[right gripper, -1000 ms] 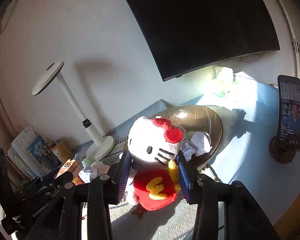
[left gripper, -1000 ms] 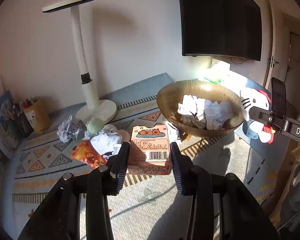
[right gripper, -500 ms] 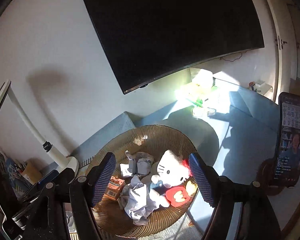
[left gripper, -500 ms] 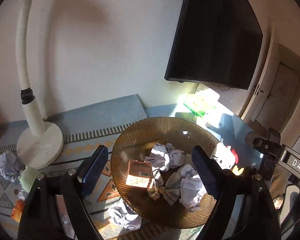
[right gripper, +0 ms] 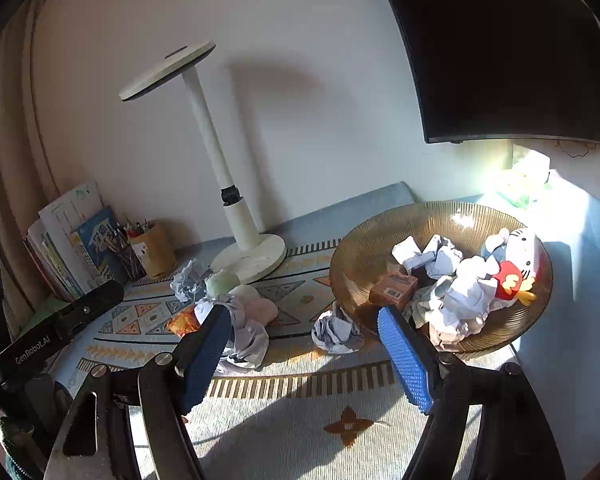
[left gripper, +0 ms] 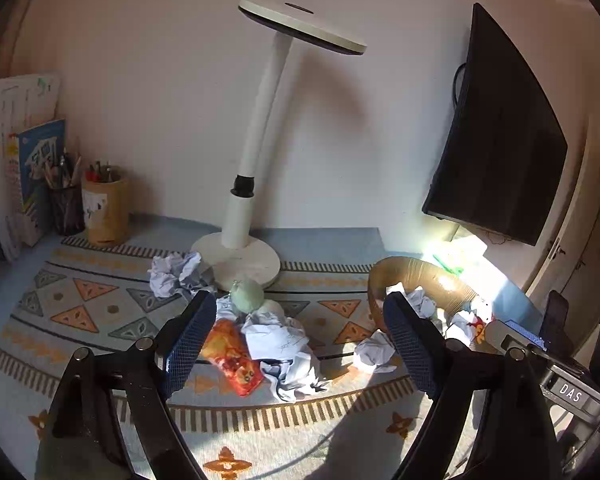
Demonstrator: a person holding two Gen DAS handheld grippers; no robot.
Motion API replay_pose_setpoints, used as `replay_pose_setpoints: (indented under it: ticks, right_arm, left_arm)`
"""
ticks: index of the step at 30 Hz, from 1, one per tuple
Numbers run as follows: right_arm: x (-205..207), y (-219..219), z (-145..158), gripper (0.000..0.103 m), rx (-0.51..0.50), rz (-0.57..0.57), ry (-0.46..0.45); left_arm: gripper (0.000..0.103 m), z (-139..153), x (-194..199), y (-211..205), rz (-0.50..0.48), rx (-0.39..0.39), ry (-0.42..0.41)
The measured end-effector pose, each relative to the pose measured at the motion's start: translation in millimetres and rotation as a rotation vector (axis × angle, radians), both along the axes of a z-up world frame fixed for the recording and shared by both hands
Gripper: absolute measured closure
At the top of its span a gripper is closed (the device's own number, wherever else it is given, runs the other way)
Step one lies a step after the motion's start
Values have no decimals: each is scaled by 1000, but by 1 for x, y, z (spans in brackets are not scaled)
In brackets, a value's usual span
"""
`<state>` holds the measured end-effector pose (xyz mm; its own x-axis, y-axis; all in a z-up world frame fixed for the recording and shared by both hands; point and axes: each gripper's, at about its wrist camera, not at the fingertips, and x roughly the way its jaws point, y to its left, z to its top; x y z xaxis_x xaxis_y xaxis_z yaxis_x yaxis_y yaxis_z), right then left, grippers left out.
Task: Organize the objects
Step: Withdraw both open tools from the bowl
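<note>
The amber glass bowl (right gripper: 364,248) (left gripper: 416,270) holds crumpled papers, the orange carton (right gripper: 394,290) and the Hello Kitty plush (right gripper: 518,252). My left gripper (left gripper: 296,340) is open and empty, above the mat in front of an orange snack packet (left gripper: 232,356), crumpled paper (left gripper: 280,336) and a pale green ball (left gripper: 246,296). My right gripper (right gripper: 306,354) is open and empty, in front of a paper ball (right gripper: 336,330) lying beside the bowl. Another paper ball (left gripper: 174,274) lies by the lamp base.
A white desk lamp (left gripper: 240,256) (right gripper: 248,256) stands at the back of the patterned mat (left gripper: 100,312). Pencil cups (left gripper: 104,210) and books (left gripper: 24,176) stand at the left wall. A dark monitor (left gripper: 500,160) hangs at the right. A phone (left gripper: 554,320) stands far right.
Both grippers opened and dropped the carton and the plush into the bowl, then pulled back. The left one swung left toward the pile on the mat.
</note>
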<state>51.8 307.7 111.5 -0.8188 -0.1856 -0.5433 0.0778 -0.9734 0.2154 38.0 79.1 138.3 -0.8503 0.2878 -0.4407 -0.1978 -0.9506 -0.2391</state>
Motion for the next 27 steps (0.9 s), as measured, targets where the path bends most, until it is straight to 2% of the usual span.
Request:
replay_pose_setpoints:
  ticks: [3, 5, 7, 9, 10, 14, 17, 21, 27]
  right_arm:
    - [-10, -13, -37, 28, 19, 5, -72]
    - [-15, -12, -55, 28, 35, -14, -94]
    - [-22, -11, -61, 28, 23, -19, -131]
    - [-28, -11, -66, 26, 30, -28, -165]
    - [-32, -11, -69, 23, 32, -33, -190]
    - [-34, -8, -72, 23, 13, -42, -213]
    - [-33, -5, -72, 17, -2, -46, -213]
    - [-34, -4, -72, 15, -14, -51, -222]
    - [-36, 2, -75, 13, -46, -70, -239]
  left_arm:
    - [18, -38, 3, -20, 36, -50, -79]
    - [18, -61, 7, -29, 45, -78, -88]
    - [18, -76, 10, -34, 44, -89, -100]
    - [18, -90, 6, -37, 33, -67, -109]
    - [18, -93, 2, -36, 39, -76, -150]
    - [18, -95, 2, -37, 9, -50, -161]
    - [18, -96, 3, -35, 8, -60, -166]
    - [18, -95, 7, -33, -5, -68, -154]
    - [18, -98, 3, -35, -21, -45, -183]
